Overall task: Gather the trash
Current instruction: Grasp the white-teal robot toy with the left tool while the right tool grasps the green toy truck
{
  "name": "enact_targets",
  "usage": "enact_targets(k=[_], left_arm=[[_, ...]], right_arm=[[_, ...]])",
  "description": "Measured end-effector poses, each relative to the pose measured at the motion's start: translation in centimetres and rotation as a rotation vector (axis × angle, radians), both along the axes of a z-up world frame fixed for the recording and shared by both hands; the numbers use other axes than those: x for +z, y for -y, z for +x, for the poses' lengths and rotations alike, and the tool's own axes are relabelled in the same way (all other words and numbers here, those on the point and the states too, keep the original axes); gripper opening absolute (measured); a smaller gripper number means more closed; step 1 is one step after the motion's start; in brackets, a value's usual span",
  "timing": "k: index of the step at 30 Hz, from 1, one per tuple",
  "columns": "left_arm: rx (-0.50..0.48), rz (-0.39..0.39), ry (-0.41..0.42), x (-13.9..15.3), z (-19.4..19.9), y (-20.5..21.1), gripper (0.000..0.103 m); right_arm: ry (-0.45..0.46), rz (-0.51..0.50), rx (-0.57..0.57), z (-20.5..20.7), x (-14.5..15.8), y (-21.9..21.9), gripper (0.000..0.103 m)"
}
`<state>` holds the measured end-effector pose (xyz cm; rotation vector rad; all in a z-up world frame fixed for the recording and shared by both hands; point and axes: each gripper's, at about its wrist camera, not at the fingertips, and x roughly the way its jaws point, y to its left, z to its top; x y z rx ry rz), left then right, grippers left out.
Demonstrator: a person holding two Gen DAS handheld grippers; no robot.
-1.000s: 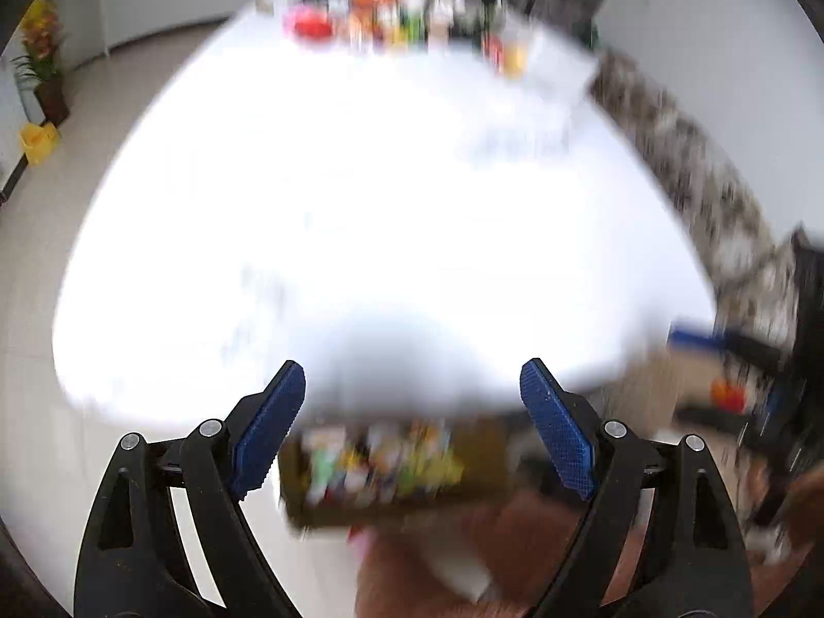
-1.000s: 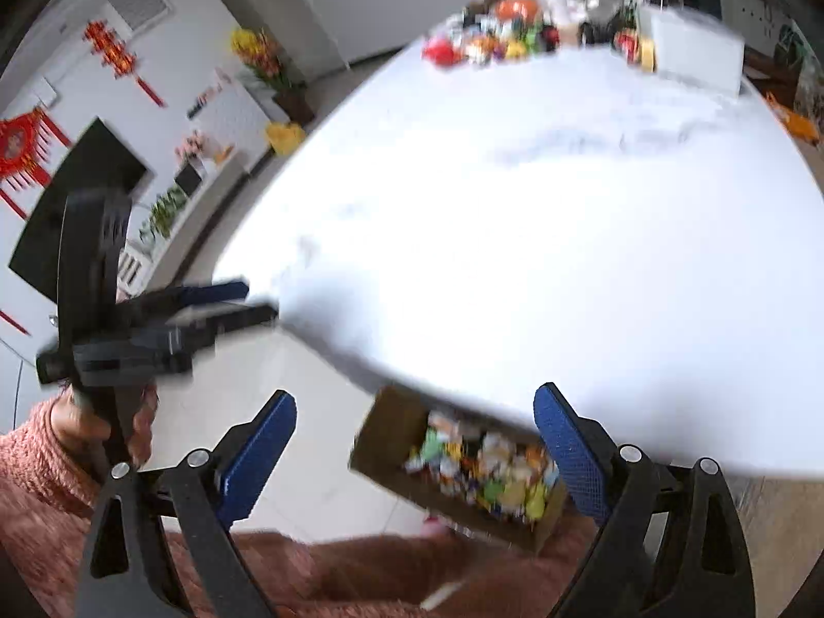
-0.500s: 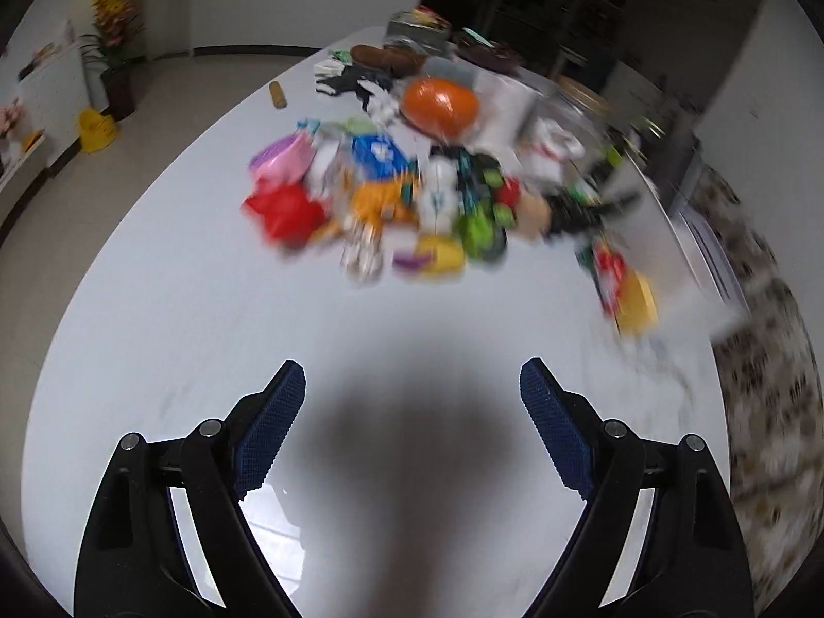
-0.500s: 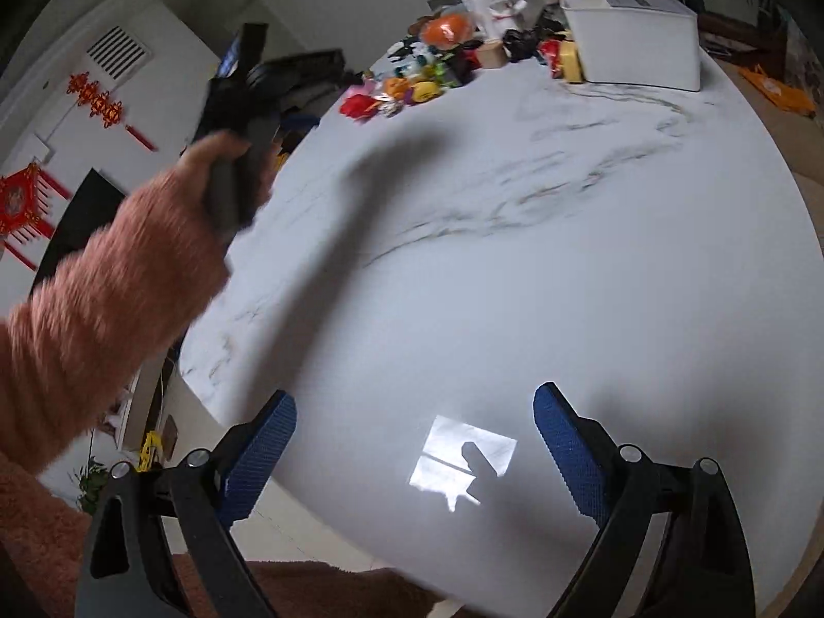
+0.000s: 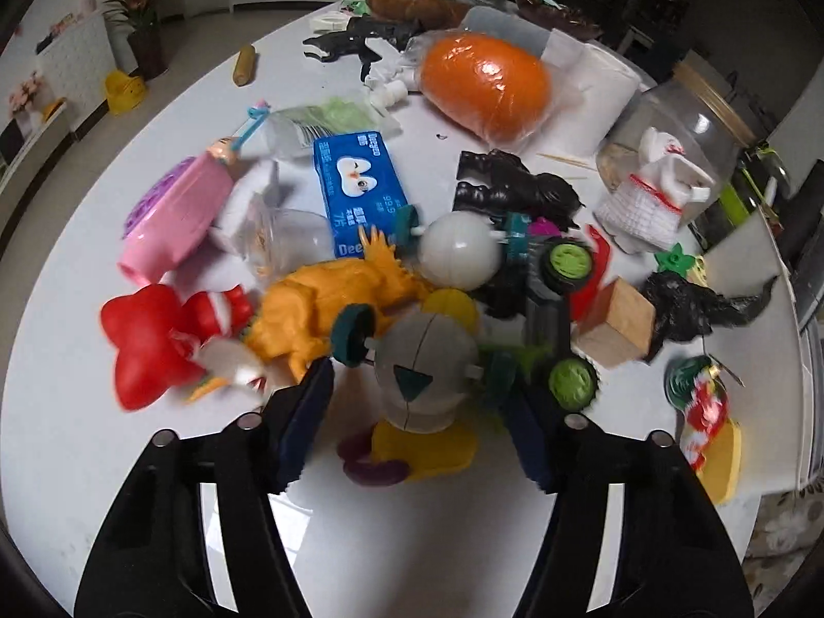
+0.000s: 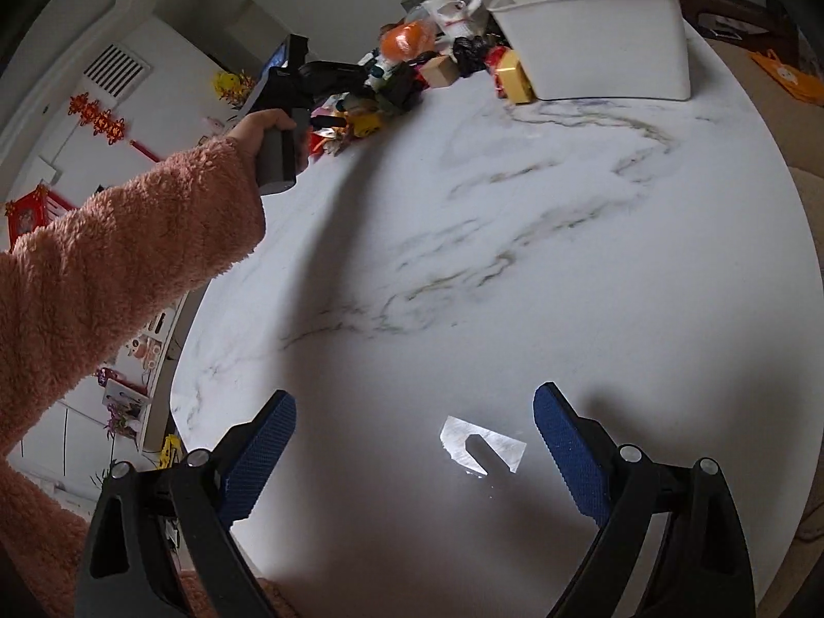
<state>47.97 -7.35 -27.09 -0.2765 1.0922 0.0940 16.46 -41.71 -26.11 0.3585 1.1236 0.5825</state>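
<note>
Since a moment ago the left gripper has reached the toy pile, jaws just closing around a grey ball toy; right gripper gapes empty over the bench.

The near half of the marble table lies bare, so a hand can sweep across it freely; the right gripper hangs over that open stretch. Farther on, a dense heap of toys and wrappers blocks the way: a grey ball toy, an orange dinosaur, a red toy and a toy car touch or overlap one another. The white bin walls off the heap's right side. The left gripper sits at the heap's near edge, hemmed in on both sides.
</note>
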Motion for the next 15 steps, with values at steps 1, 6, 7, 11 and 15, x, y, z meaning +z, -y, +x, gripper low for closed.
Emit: enact_targets(k=[1, 6, 7, 11, 15], left_arm=[[-0.005, -0.033, 0.000, -0.1, 0.3, 0.0, 0.043], [-0.038, -0.090, 0.031, 1.5, -1.3, 0.2, 0.042], [-0.058, -0.094, 0.045, 2.1, -2.3, 0.3, 0.042], [-0.085, -0.159, 0.078, 3.9, -7.8, -0.1, 0.042], [-0.099, -0.192, 0.107, 5.2, -15.7, -0.3, 0.042]], right_arm=[[-0.012, 0.007, -0.002, 0.4, -0.3, 0.1, 0.092], [-0.027, 0.030, 0.010, 2.3, -0.5, 0.5, 0.092], [-0.018, 0.032, 0.016, 3.0, -0.4, 0.4, 0.092], [0.048, 0.007, 0.058, 7.3, 0.9, -1.3, 0.092], [0.118, -0.013, 0.080, 13.6, 2.1, -4.7, 0.092]])
